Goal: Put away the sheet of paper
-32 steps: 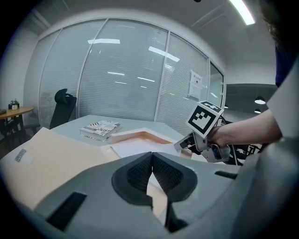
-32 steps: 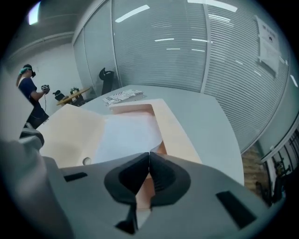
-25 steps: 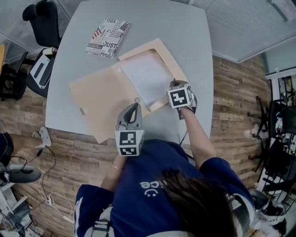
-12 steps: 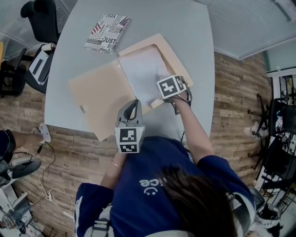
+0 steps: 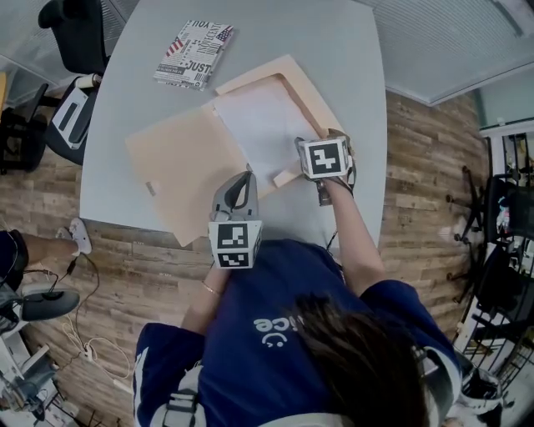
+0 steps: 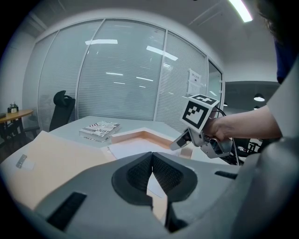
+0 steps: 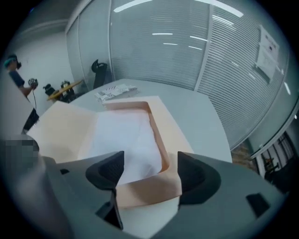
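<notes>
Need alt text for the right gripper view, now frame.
The right claw, jaws just opened and apart, hovers over the near flap of an open tan folder with a white sheet lying inside; the flap shows between the jaws, unpinched. The folder lies on a grey table, a booklet at its far end.

An office meeting room: glass partition walls (image 6: 121, 74) with blinds, a black swivel chair (image 5: 79, 33) at upper left, a grey worktop (image 5: 334, 50), plank floor (image 5: 421, 175), strip lights (image 6: 240, 9) overhead.
</notes>
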